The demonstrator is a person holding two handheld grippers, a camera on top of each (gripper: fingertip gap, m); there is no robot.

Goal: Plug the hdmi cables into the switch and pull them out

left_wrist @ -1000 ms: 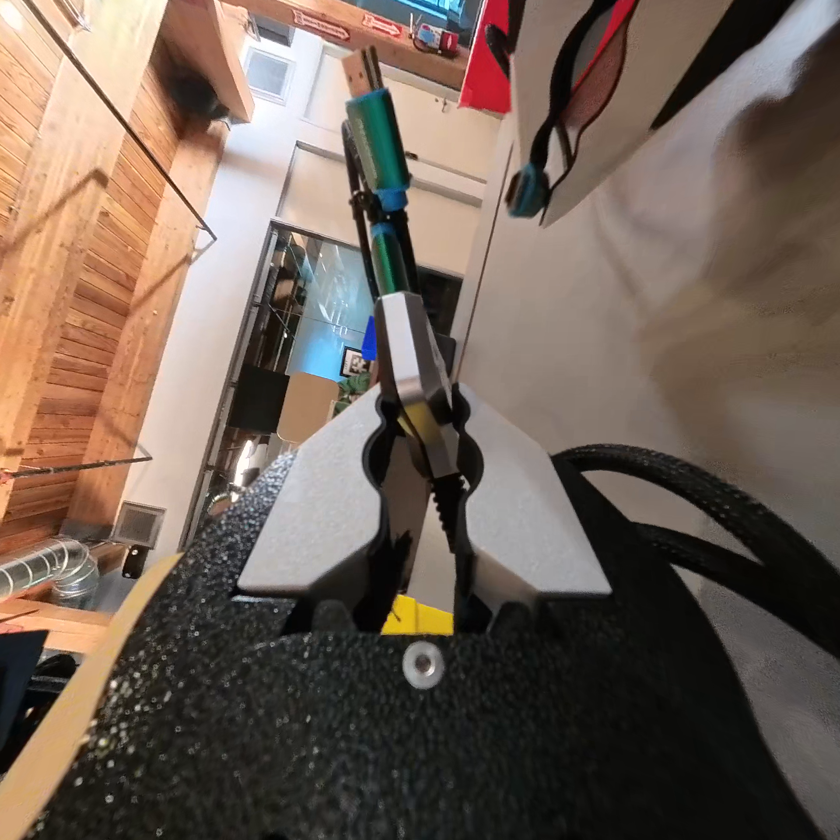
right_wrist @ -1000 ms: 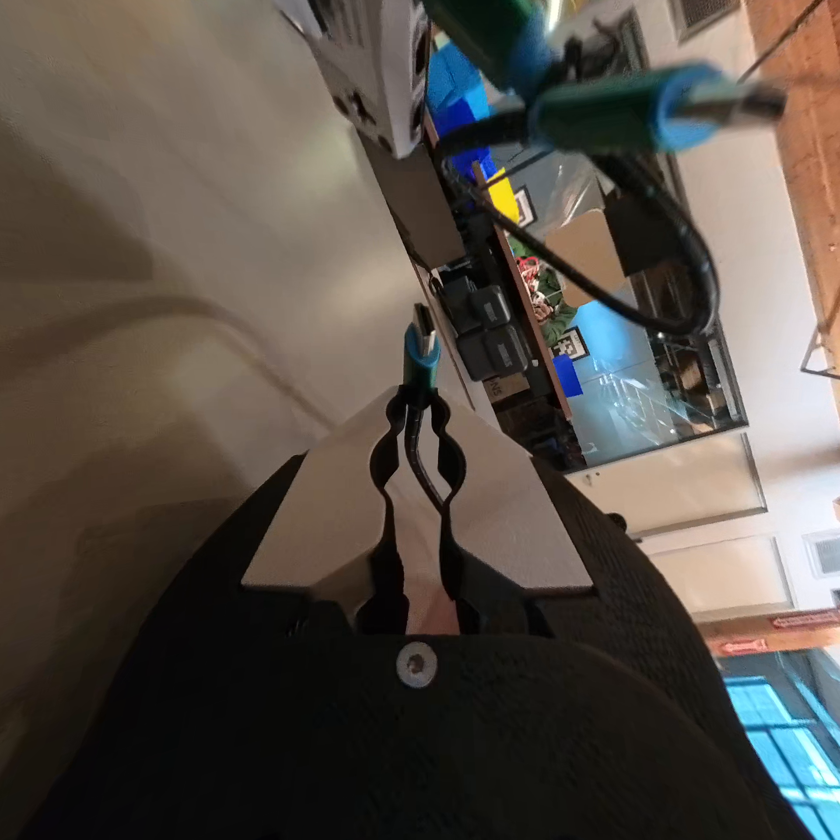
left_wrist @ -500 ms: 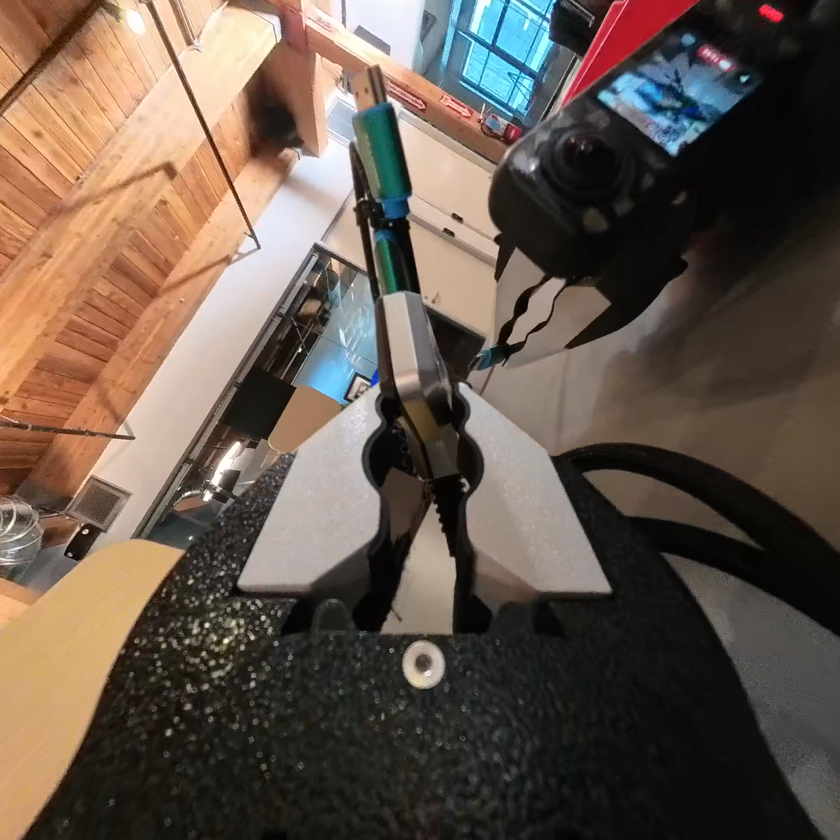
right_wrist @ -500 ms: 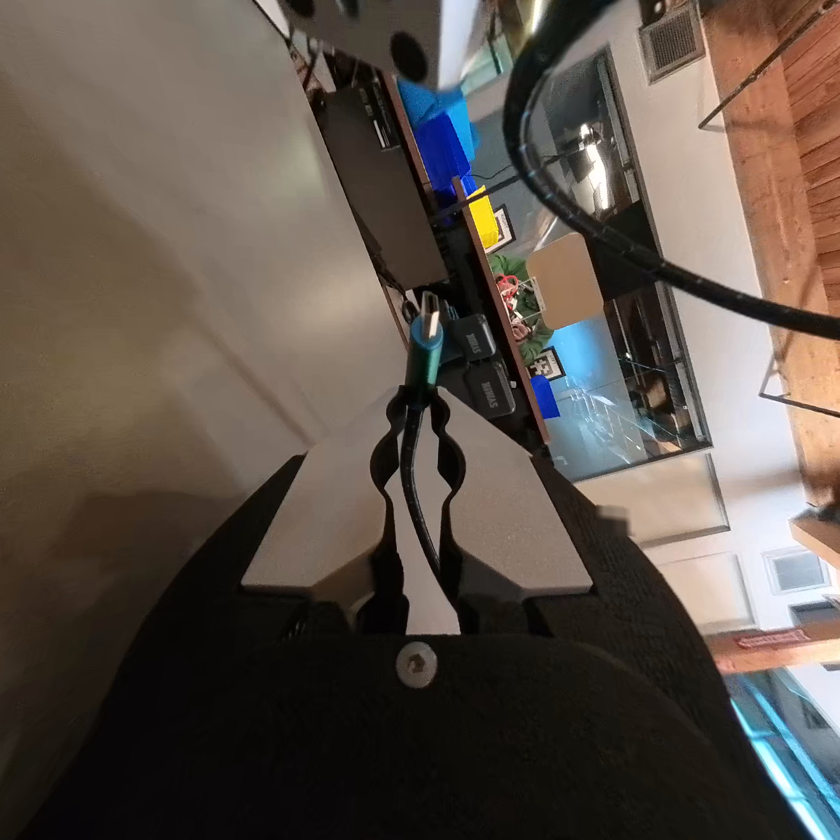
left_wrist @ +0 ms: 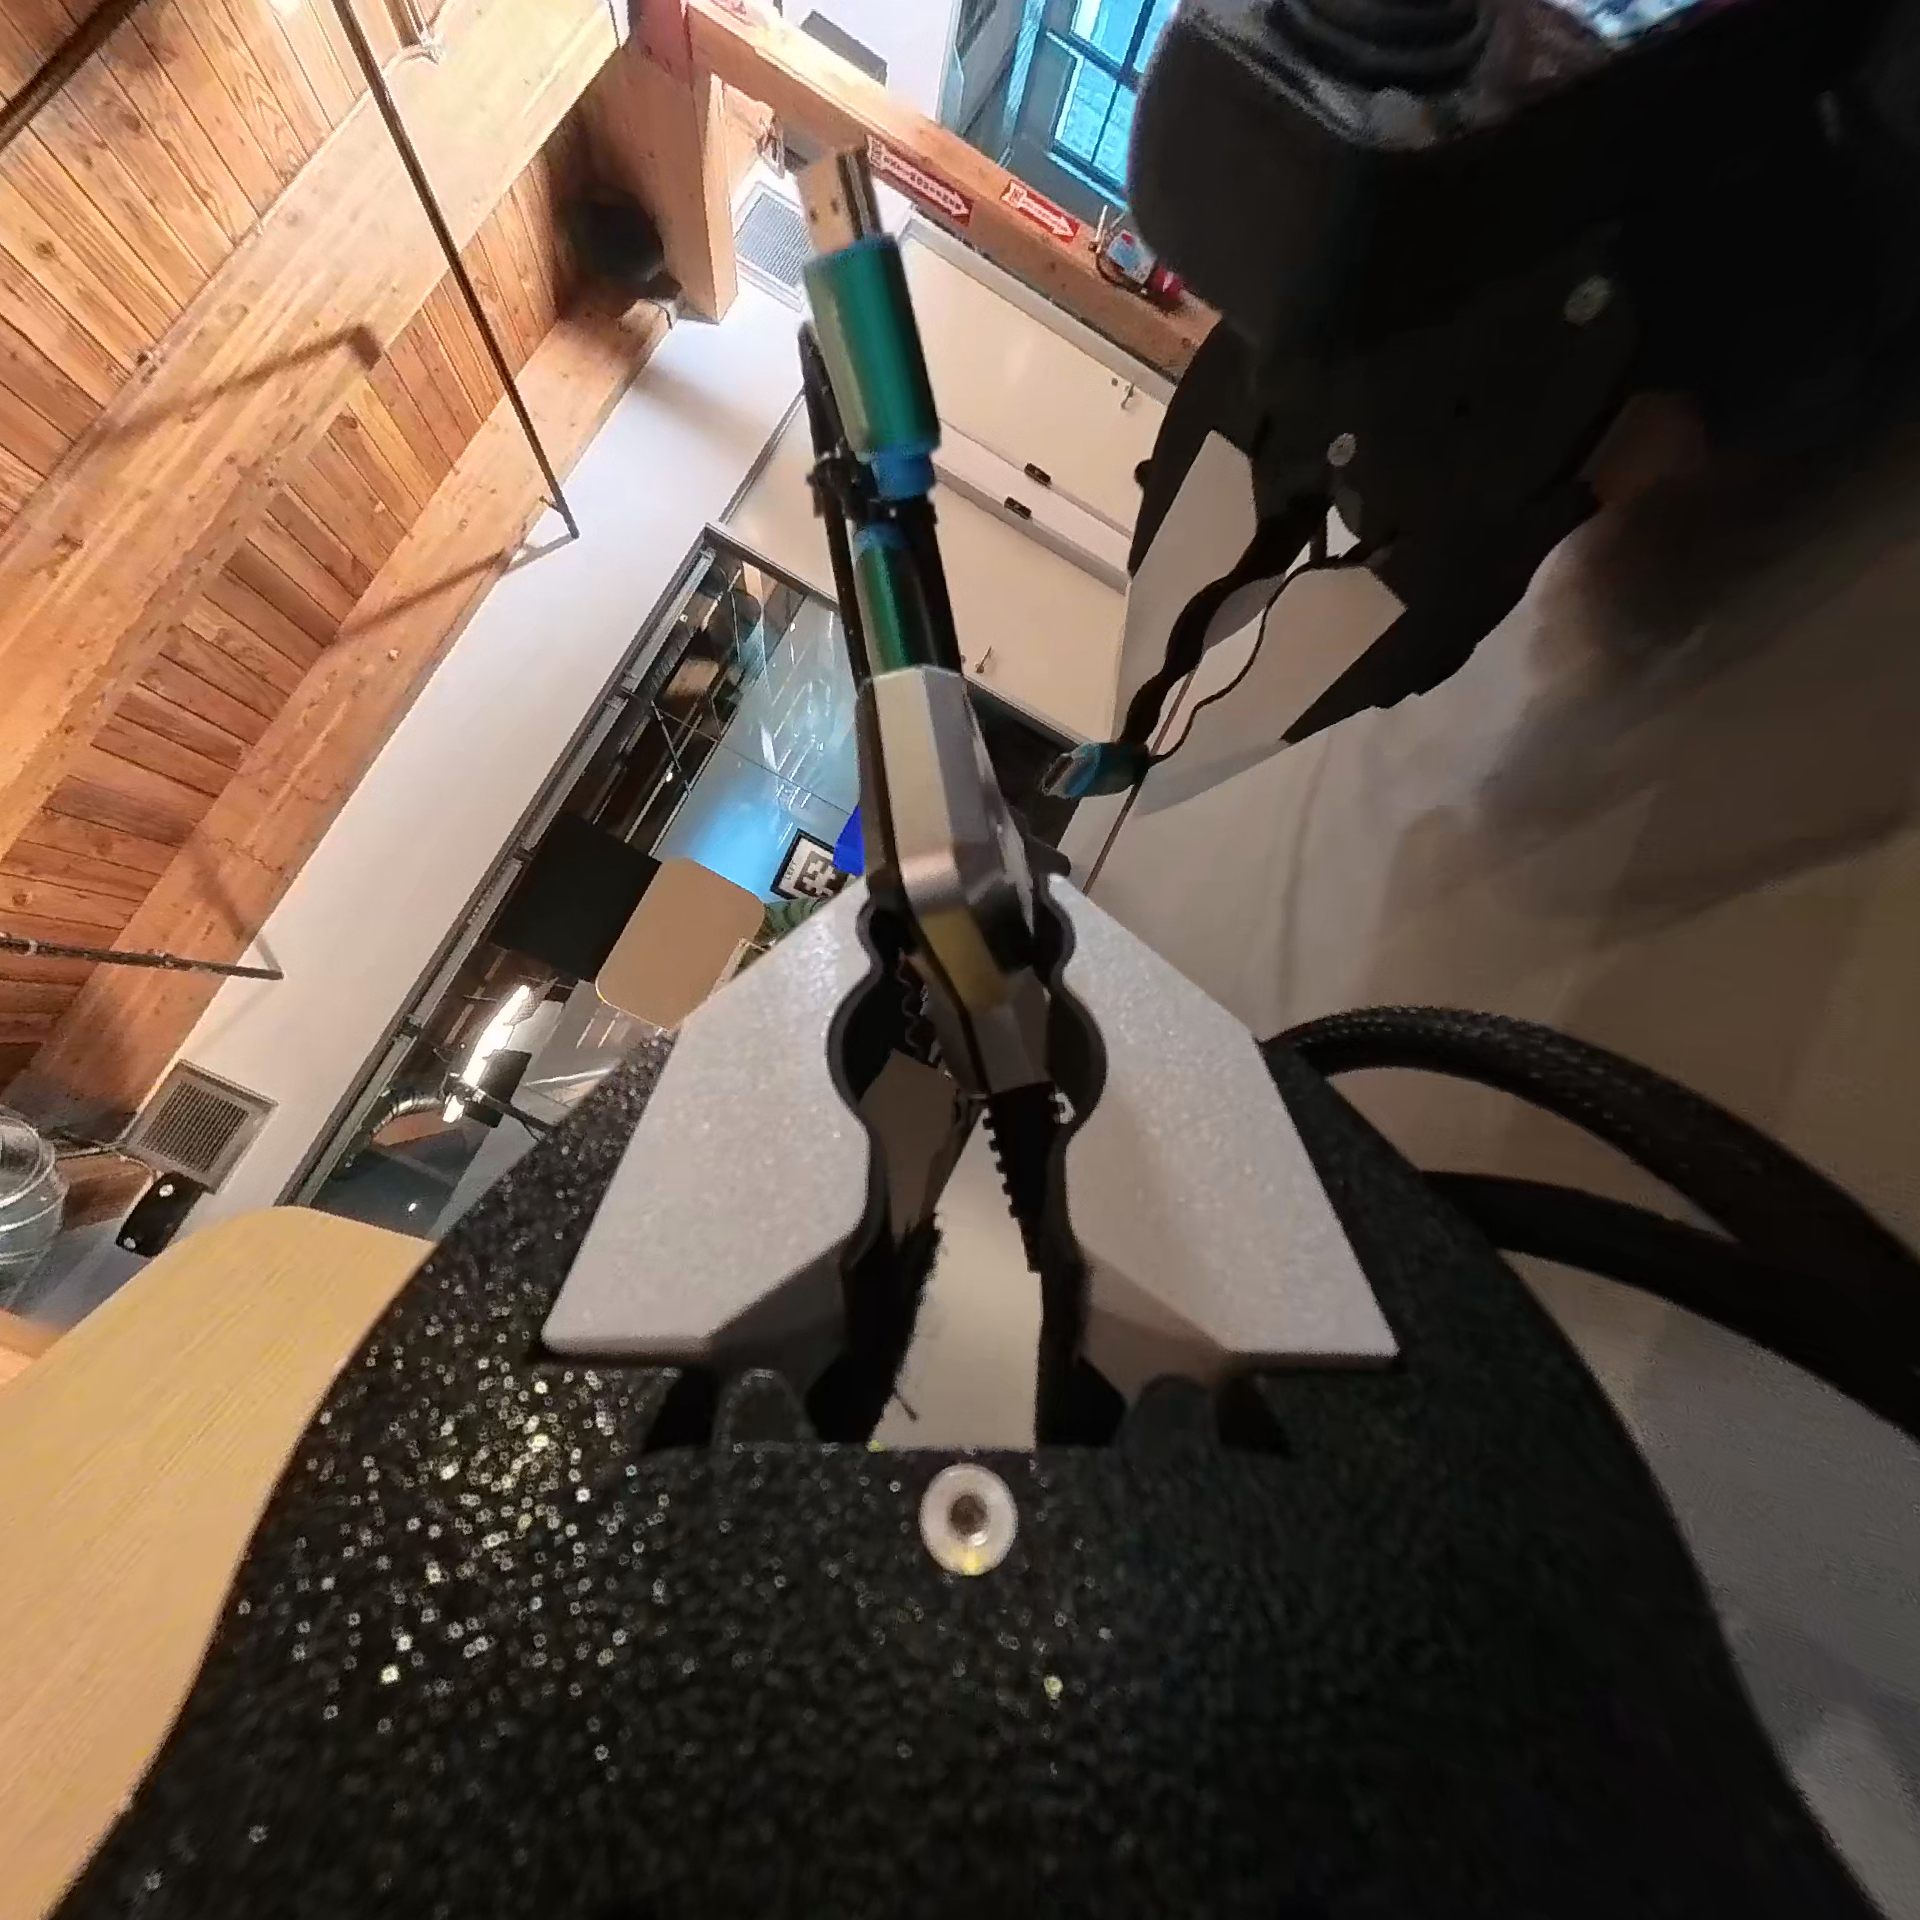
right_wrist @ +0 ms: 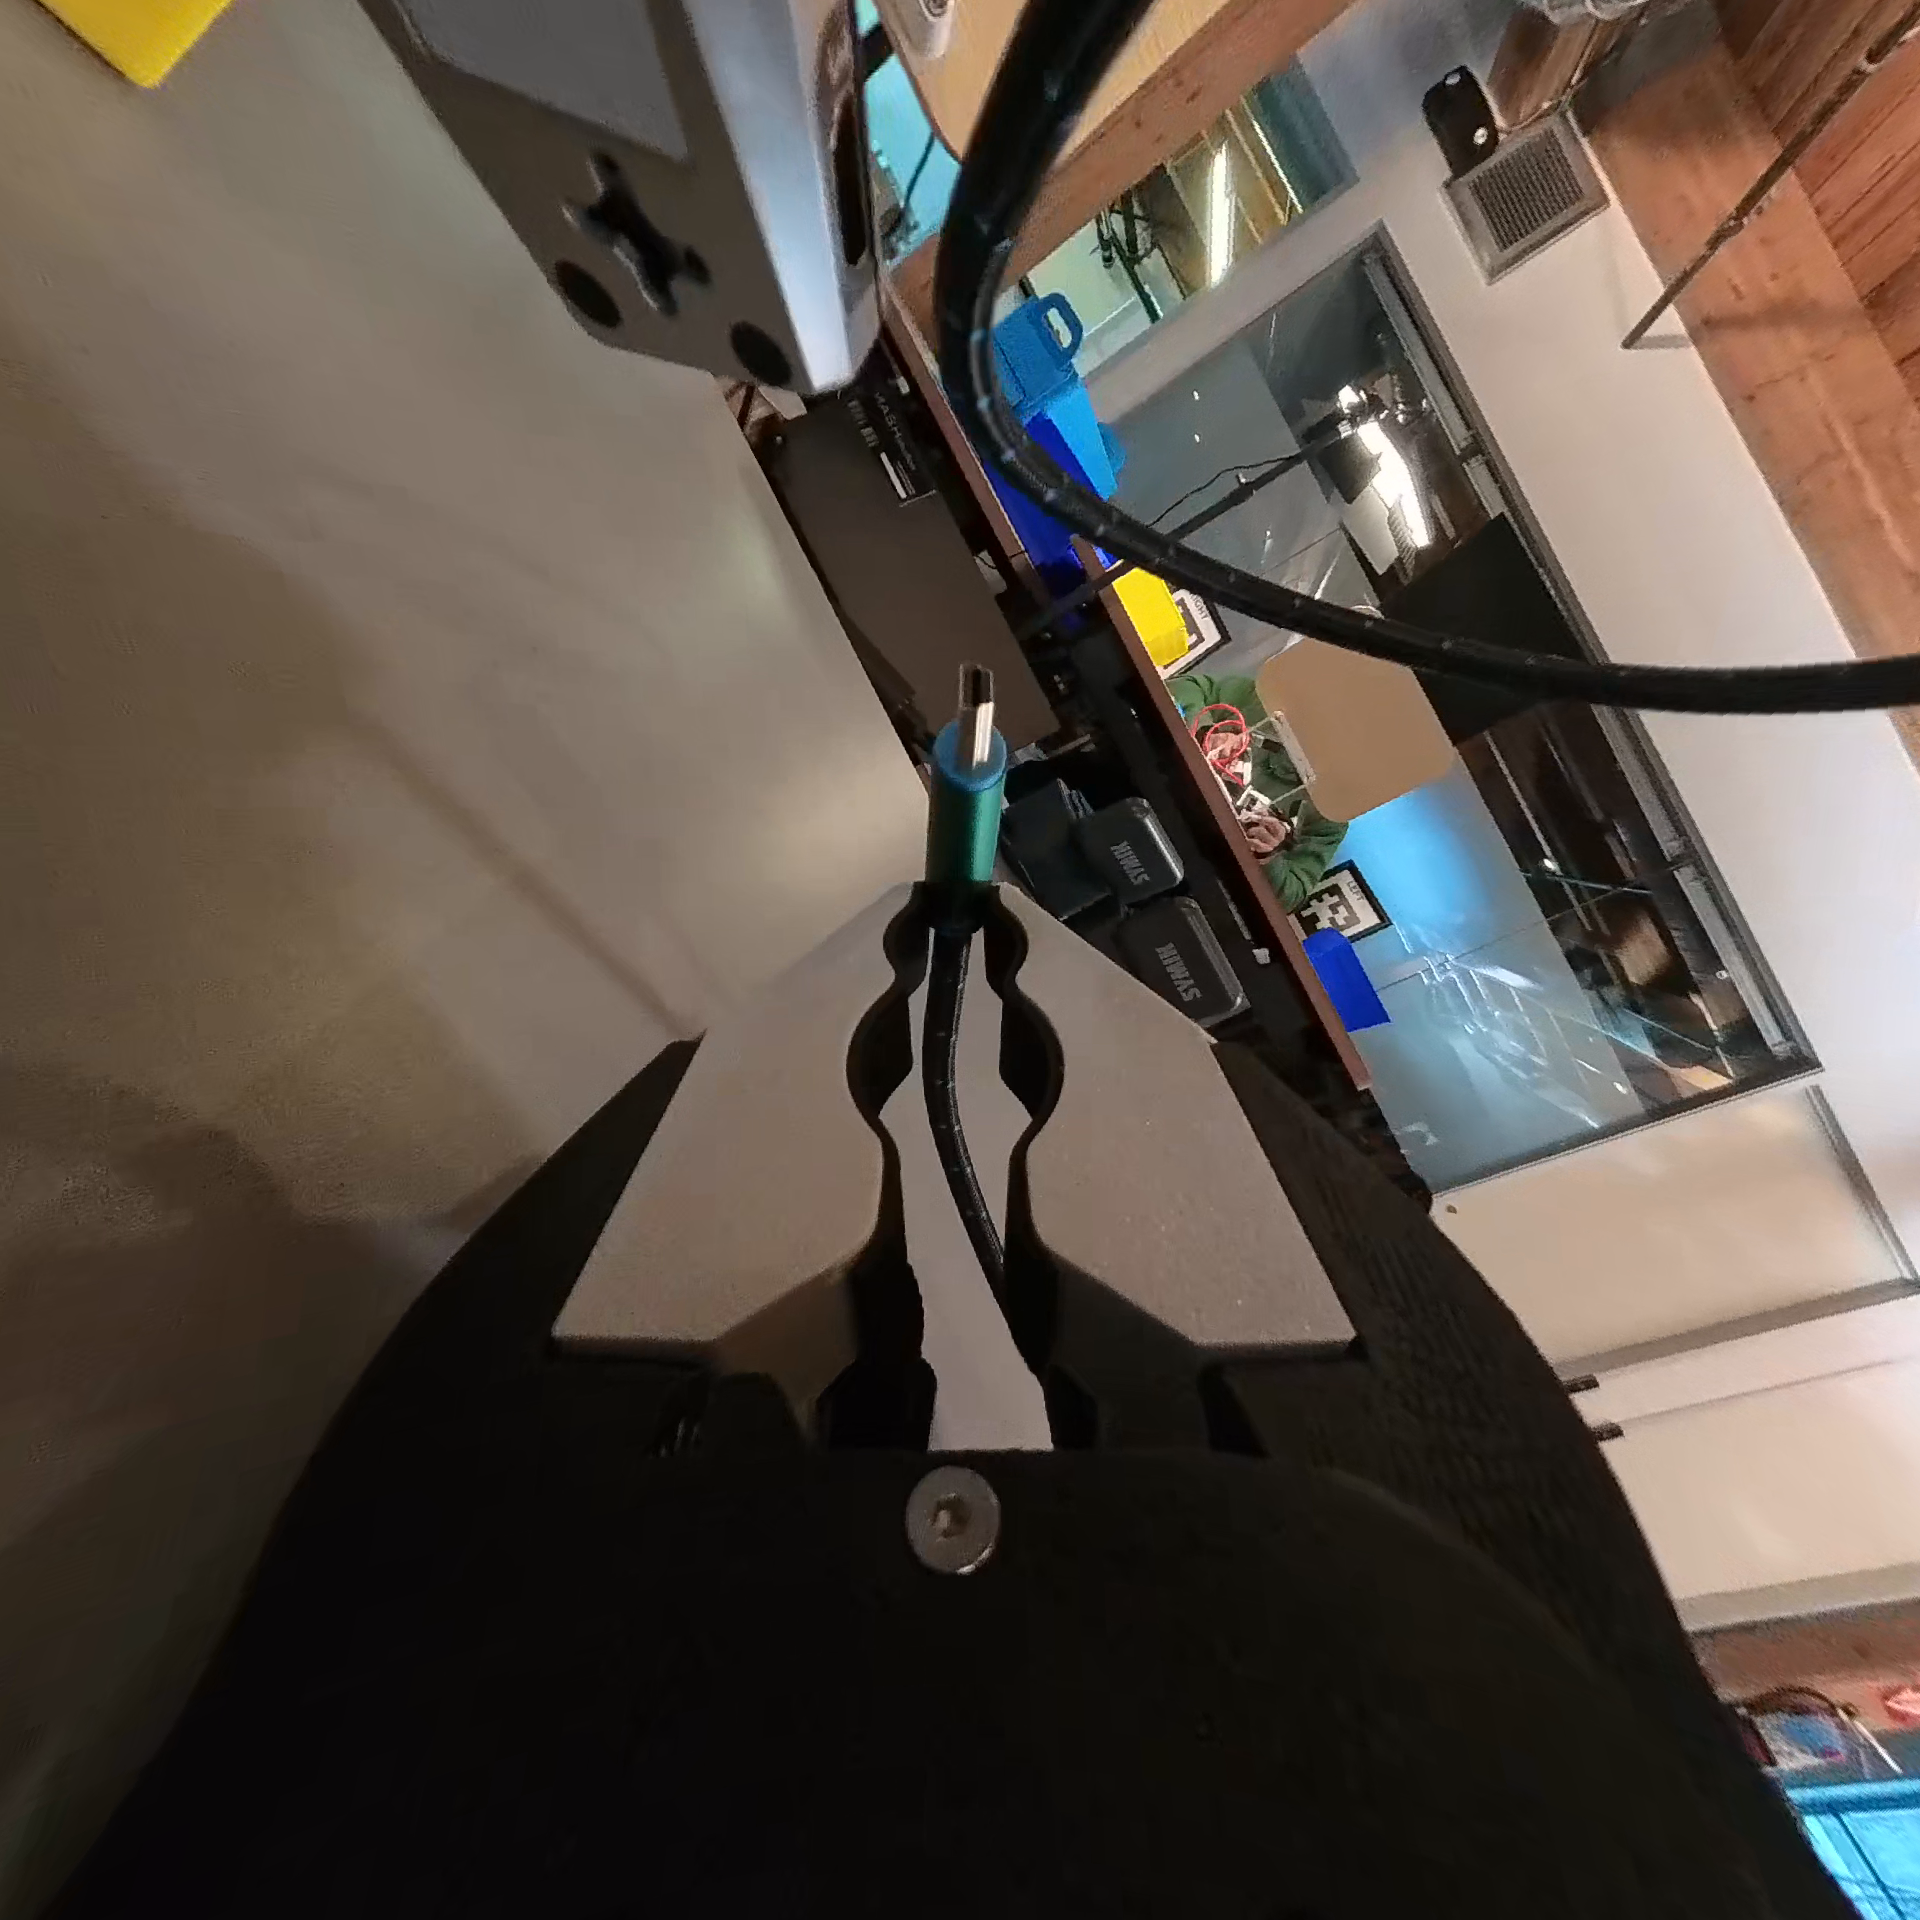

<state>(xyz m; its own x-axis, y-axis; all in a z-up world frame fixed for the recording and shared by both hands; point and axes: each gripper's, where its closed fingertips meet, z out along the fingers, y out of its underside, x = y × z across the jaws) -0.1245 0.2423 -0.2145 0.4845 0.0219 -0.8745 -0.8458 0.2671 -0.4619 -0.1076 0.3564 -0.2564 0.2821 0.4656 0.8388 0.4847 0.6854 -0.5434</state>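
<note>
— Gripper by gripper, what are you holding?

— Left gripper (left_wrist: 961,940) first: its jaws are clamped on the grey metal switch (left_wrist: 935,790), a slim slab that I carry edge-on. Green plugs (left_wrist: 868,358) stand out of its far end, one with its metal tip bare. Right gripper (right_wrist: 951,914): closed on a thin black cable (right_wrist: 951,1081), just behind its green-and-blue plug (right_wrist: 966,800), whose small metal tip points away from me.

— And beyond those?

— From the right wrist view the switch hangs up and to the left, its grey face near but clear of my plug. A thick braided cable (right_wrist: 1049,488) loops across, and the pale table (right_wrist: 364,675) lies behind. From the left wrist view my right gripper hovers close, to the right, its plug aimed roughly at the switch.

— Which step is this?

— Plugging in, I judge; the plug isn't seated.

— What does the next move call for?

— I'd turn the switch until an open port faces the plug, square the tip to it, then push straight. I cannot see that port from here.
</note>
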